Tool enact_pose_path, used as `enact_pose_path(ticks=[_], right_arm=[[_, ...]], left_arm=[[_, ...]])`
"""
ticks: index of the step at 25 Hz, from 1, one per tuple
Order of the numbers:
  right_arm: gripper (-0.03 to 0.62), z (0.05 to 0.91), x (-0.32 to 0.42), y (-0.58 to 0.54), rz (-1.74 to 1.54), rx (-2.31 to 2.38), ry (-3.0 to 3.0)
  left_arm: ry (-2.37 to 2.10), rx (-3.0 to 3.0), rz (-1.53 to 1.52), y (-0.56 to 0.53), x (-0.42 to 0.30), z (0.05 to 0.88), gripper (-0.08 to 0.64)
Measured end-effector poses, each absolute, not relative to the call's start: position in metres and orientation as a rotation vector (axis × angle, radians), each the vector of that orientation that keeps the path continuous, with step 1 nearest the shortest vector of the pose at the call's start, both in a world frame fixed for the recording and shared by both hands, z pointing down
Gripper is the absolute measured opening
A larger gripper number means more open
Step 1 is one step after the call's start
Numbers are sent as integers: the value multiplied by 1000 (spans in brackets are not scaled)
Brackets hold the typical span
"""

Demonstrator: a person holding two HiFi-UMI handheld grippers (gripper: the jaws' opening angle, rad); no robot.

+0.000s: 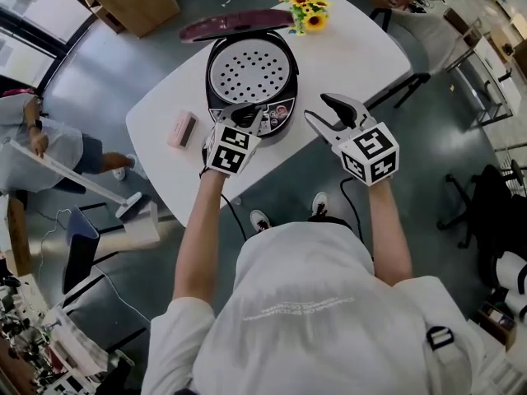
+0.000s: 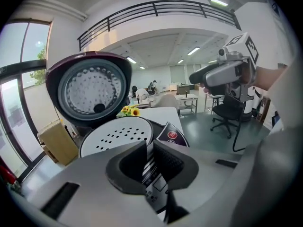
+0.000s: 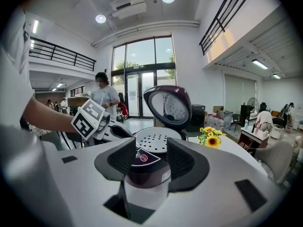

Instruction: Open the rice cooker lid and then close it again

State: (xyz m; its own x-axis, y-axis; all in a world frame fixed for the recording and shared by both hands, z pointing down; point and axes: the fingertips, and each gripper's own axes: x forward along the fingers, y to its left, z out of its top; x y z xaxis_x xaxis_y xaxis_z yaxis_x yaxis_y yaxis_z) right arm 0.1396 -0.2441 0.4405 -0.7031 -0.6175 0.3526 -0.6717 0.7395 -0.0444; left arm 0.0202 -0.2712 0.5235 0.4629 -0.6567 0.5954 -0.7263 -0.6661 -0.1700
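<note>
Maroon rice cooker [image 1: 251, 76] stands on a white table [image 1: 362, 52]. Its lid [image 1: 235, 25] is swung up and back at twelve o'clock, baring a perforated inner plate. The left tool [image 1: 244, 118] is at the cooker's six o'clock rim, jaws a slim gap apart, grasping nothing. The right tool [image 1: 321, 108] hovers at the cooker's four o'clock, jaws wide, released and empty.

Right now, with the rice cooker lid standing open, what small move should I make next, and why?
Probably raise the right hand-held gripper toward the top edge of the lid, ready to push it down. The lid stands open at the back of the rice cooker, so only closing seems left, and that gripper's jaws are apart, empty and beside the cooker.
</note>
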Motion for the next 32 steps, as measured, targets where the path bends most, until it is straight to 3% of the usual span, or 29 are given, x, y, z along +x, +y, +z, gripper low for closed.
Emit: enact_pose_path(ticks=[16,21,32], right_arm=[[219,414,149,-241,131,1007,-2646],[219,400,151,-247,83,1027,-2640],[196,353,147,-265,-103,1111,-2636]], left_arm=[[-1248,2606,747,-268,16,522,57],[-1436,2484,443,-270,-20,505,57],[-1763,2479,301,-265,-86,412,77]])
